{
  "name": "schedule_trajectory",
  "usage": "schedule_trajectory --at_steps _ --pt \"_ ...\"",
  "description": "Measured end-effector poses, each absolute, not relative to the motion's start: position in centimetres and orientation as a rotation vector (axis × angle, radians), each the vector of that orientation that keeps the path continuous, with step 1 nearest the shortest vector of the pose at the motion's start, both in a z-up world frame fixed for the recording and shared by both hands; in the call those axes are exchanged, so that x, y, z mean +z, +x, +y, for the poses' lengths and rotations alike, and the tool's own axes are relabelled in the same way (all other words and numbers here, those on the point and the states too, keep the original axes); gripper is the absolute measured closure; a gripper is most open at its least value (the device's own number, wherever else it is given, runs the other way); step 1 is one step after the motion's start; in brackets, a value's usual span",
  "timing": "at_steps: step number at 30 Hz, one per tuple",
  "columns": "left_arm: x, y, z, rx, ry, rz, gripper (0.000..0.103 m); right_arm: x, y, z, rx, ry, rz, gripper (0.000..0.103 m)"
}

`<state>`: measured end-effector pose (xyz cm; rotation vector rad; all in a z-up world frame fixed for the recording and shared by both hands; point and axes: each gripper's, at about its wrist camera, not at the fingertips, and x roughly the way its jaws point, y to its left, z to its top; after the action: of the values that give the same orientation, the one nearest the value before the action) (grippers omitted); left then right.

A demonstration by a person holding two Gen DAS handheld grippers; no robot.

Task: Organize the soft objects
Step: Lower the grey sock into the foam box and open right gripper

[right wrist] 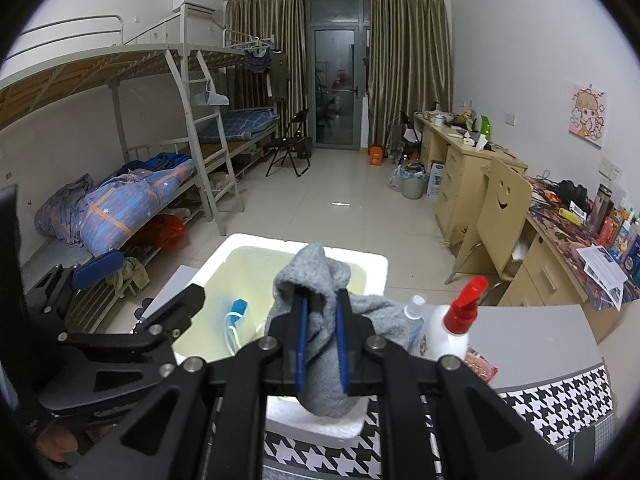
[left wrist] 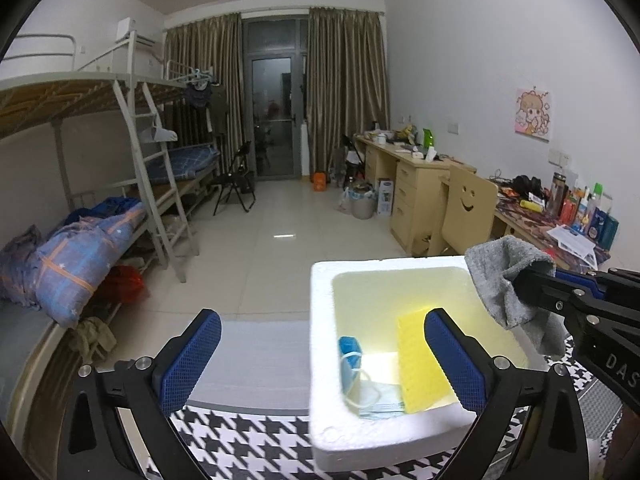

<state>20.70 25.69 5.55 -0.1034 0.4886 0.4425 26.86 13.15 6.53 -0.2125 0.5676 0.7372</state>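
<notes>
A white foam box (left wrist: pixel 320 360) stands on the houndstooth table; it also shows in the right wrist view (right wrist: pixel 376 268). Inside it lie a yellow sponge (left wrist: pixel 416 364) and a blue face mask (left wrist: pixel 352 360), the mask also showing in the right wrist view (right wrist: pixel 238 308). My right gripper (right wrist: pixel 322 344) is shut on a grey sock (right wrist: pixel 320 292) and holds it over the box's right rim; the sock also shows in the left wrist view (left wrist: pixel 508 280). My left gripper (left wrist: pixel 320 360) is open and empty, its fingers straddling the box's left wall.
A white spray bottle with a red nozzle (right wrist: pixel 452 328) and a clear bottle (right wrist: pixel 416 312) stand right of the box. A red packet (right wrist: pixel 480 364) lies beside them. The houndstooth cloth (left wrist: pixel 248 440) covers the table. Beds, desks and a chair stand beyond.
</notes>
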Motion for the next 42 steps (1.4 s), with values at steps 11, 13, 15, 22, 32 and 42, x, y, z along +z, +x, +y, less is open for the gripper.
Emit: schedule_trajectory --at_steps 11,13,15,22,32,42 --pt "5.4 18.9 27.4 0.477 -0.113 0.486 0.001 5.9 27.0 14.6 0.762 -0.215 0.594 0.087" --pt "5.2 18.7 27.6 0.482 -0.116 0.490 0.001 5.8 27.0 14.9 0.762 -0.213 0.603 0.087" --pt "5.1 18.4 27.9 0.483 -0.124 0.491 0.001 5.7 27.2 15.3 0.761 -0.221 0.605 0.087" --pt "4.8 17.5 28.4 0.485 -0.142 0.493 0.001 4.8 28.1 16.5 0.775 -0.232 0.652 0.083" --pt "4.9 17.1 29.0 0.484 -0.154 0.489 0.001 3.9 28.5 16.9 0.759 -0.257 0.706 0.047" --pt "5.6 16.8 28.3 0.488 -0.137 0.485 0.001 4.9 27.1 16.3 0.751 -0.245 0.670 0.027"
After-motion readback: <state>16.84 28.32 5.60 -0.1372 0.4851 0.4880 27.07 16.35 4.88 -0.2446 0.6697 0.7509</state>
